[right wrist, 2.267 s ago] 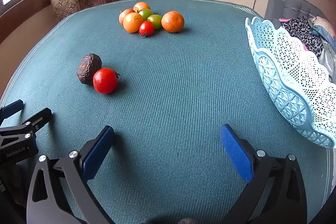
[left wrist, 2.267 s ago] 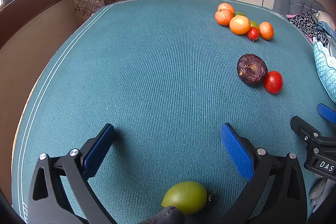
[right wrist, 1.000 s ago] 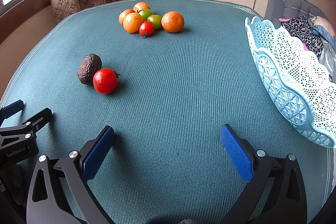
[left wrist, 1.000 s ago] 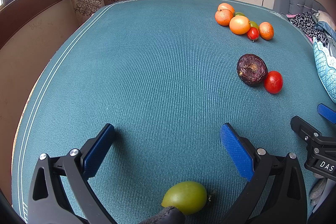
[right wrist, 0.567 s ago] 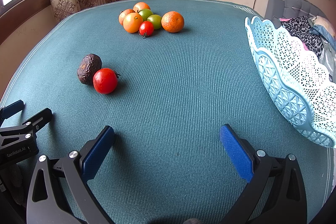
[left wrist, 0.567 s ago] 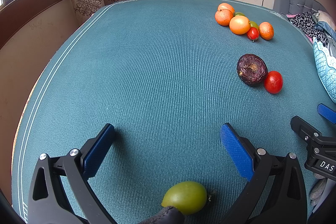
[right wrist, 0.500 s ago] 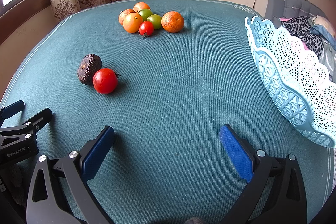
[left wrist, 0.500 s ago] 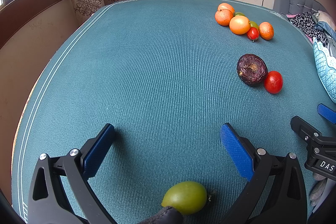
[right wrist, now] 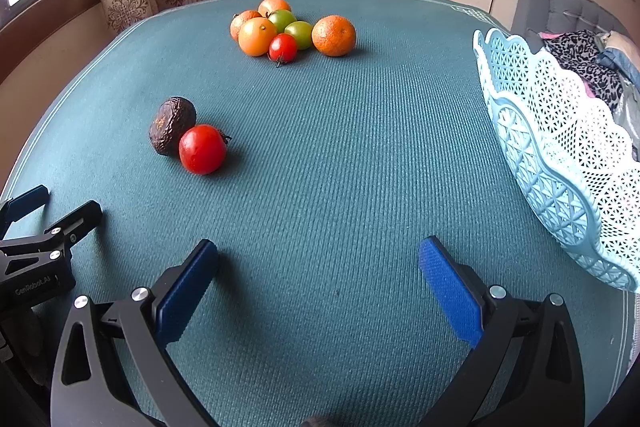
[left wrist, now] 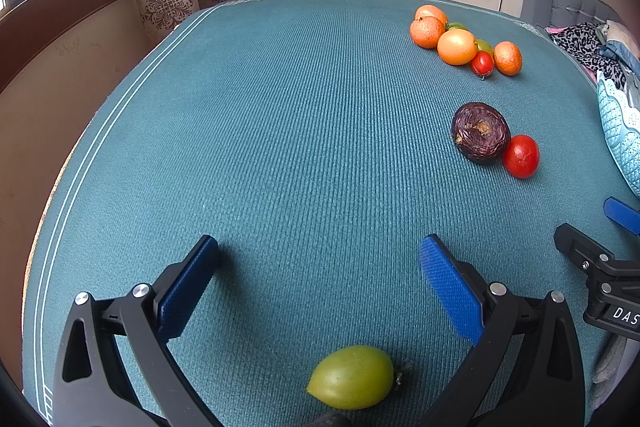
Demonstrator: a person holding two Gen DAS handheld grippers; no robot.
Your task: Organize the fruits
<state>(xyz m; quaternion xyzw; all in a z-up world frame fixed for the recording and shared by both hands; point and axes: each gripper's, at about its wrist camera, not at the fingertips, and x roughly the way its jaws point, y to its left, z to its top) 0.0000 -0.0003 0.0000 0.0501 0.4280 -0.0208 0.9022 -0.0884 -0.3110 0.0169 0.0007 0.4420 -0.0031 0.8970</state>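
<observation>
Green fruit [left wrist: 351,375] lies sideways w/in wide-open, empty left gripper [left wrist: 320,267] near table's [left wrist: 280,147] front edge; right gripper [right wrist: 318,267] also open, empty.

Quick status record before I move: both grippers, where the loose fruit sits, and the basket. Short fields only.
left gripper: open, empty, low over the teal table
right gripper: open, empty
green fruit: on the table, back between the left fingers, ungripped
dark wrinkled fruit: touching the red tomato, mid-table
far cluster: four orange fruits, two green, one small red, bunched together
basket: light blue lattice, right edge of the table; inside not visible
</observation>
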